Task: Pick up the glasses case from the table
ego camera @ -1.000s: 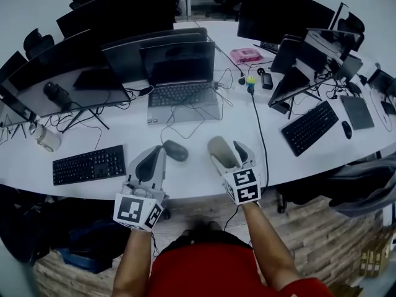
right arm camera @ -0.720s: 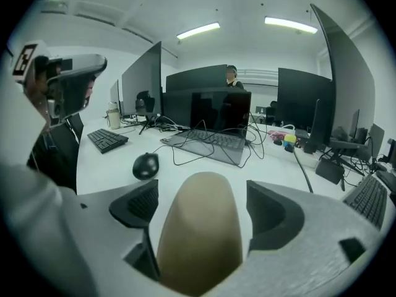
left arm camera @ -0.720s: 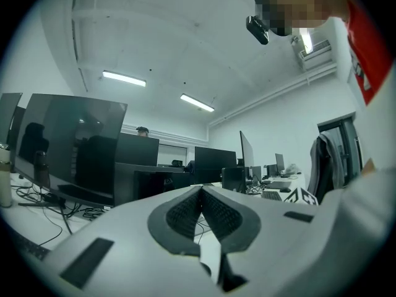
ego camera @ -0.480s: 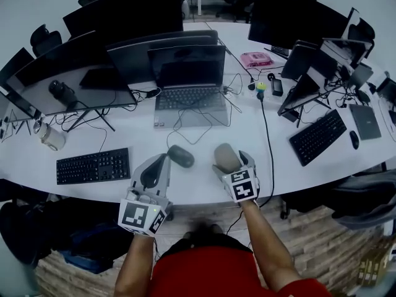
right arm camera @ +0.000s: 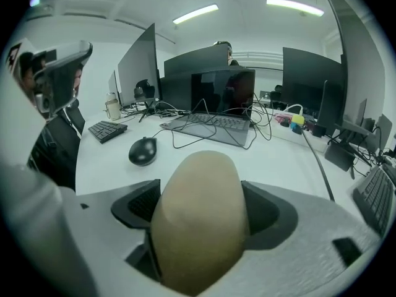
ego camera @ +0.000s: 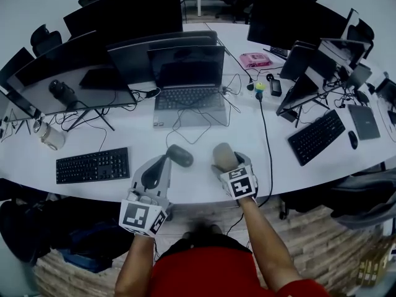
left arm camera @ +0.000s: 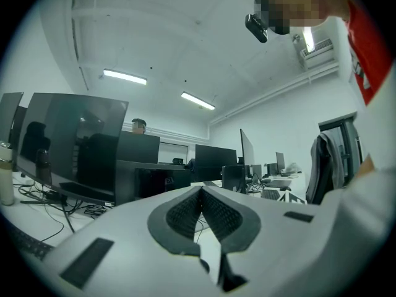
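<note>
Since my right gripper point(right arm camera: 199, 204) clamps the glasses case point(right arm camera: 197, 234) lengthwise between its jaws, my left gripper point(left arm camera: 201, 193) alongside is closed and empty.

In the right gripper view, the near end of the glasses case point(right arm camera: 198, 221) is hidden behind the body of the right gripper point(right arm camera: 199, 185). The pads point(right arm camera: 141, 204) are largely covered by the case. In the head view, the lower part of the case point(ego camera: 223, 153) is concealed between the jaws.

In the right gripper view, the keyboard point(right arm camera: 375, 204) is cut off by the right edge.

In the left gripper view, the bottle point(left arm camera: 5, 175) is cut off at the left edge. Most of the table point(left arm camera: 43, 218) is masked by the body of the left gripper point(left arm camera: 200, 190).

In the head view, the small items point(ego camera: 260, 86) near the pink box point(ego camera: 255, 59) are too small to be identified.
</note>
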